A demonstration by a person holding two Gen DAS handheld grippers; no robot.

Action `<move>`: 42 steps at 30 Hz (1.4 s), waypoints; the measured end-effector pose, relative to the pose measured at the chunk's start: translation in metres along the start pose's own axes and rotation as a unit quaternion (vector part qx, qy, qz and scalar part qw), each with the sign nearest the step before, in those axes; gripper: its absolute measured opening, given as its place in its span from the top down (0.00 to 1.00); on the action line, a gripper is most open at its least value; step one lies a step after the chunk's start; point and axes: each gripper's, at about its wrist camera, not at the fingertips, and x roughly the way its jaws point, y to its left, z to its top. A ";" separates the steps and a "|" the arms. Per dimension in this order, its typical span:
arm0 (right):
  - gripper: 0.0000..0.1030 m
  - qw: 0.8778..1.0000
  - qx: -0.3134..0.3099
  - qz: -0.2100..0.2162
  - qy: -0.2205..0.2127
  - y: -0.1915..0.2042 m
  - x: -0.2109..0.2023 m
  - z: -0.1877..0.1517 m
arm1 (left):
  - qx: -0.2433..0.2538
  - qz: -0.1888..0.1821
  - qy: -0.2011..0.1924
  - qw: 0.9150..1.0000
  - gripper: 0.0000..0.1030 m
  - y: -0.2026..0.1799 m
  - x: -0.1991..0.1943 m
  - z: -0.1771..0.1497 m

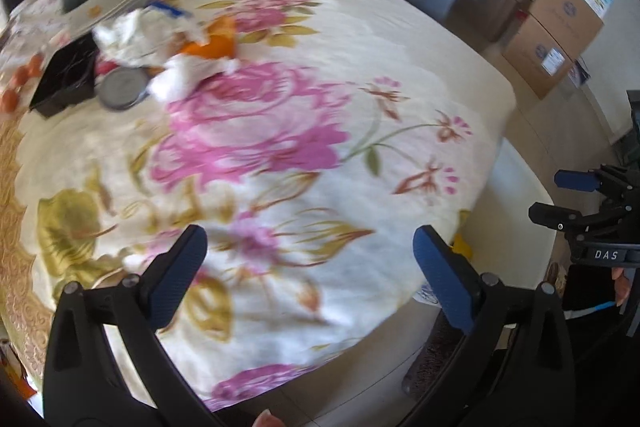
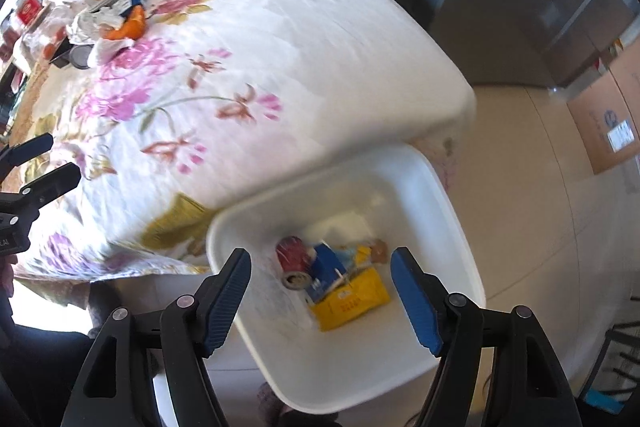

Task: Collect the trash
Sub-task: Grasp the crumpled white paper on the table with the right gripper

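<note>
Now both grippers are empty, and the step in hand seems to be going back to the table for more trash. The left gripper (image 1: 310, 263) has its jaws spread very wide over the flowered tablecloth (image 1: 340, 75), with nothing between them. The right gripper (image 2: 320, 285) hangs above the white bin (image 2: 452, 187), which stands beside the near corner of the table, and its jaws are also apart and hold nothing. To do this step well, I think the left gripper should travel across the cloth to the trash pile (image 1: 160, 43) at the far side, come down from above on one piece only, and close on a thick fold so it does not slip. It should avoid the grey round lid (image 1: 122, 89) and the black box (image 1: 68, 75) that lie just beside the pile. The pile looks like crumpled white paper or tissue mixed with an orange piece (image 1: 218, 41), soft and light, so it may tear or trail. Inside the bin I see a red can (image 2: 292, 253), a blue carton (image 2: 326, 267) and a yellow packet (image 2: 352, 301).
</note>
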 end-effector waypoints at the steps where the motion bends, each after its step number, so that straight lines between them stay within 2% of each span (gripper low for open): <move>1: 0.26 1.000 -0.005 0.002 -0.001 0.008 0.001 0.005 | -0.012 -0.001 0.002 1.000 0.01 0.009 -0.001 -0.001; 10: 0.25 0.999 -0.044 0.009 -0.008 0.066 0.001 0.036 | -0.060 0.027 -0.001 0.998 0.01 0.072 -0.017 -0.014; 19: 0.19 0.998 -0.066 0.016 -0.014 0.111 0.004 0.060 | -0.101 0.055 -0.009 0.993 0.01 0.129 -0.033 -0.027; 21: 0.19 0.997 -0.070 0.022 -0.014 0.123 0.003 0.067 | -0.106 0.065 -0.006 0.992 0.01 0.139 -0.037 -0.029; 24: 0.18 0.996 -0.060 0.058 -0.007 0.138 0.005 0.081 | -0.123 0.078 -0.009 0.989 0.01 0.158 -0.047 -0.032; 27: 0.18 0.995 -0.042 0.094 0.006 0.155 0.007 0.105 | -0.145 0.079 -0.024 0.986 0.01 0.177 -0.062 -0.031; 32: 0.18 0.993 -0.050 0.110 -0.003 0.192 -0.004 0.149 | -0.159 0.100 -0.040 0.981 0.01 0.201 -0.077 -0.023; 38: 0.18 0.988 -0.044 0.146 -0.008 0.243 -0.005 0.211 | -0.182 0.112 -0.040 0.976 0.01 0.226 -0.080 -0.020; 42: 0.18 0.988 -0.029 0.149 0.002 0.264 0.011 0.238 | -0.195 0.116 -0.028 0.973 0.01 0.240 -0.076 -0.023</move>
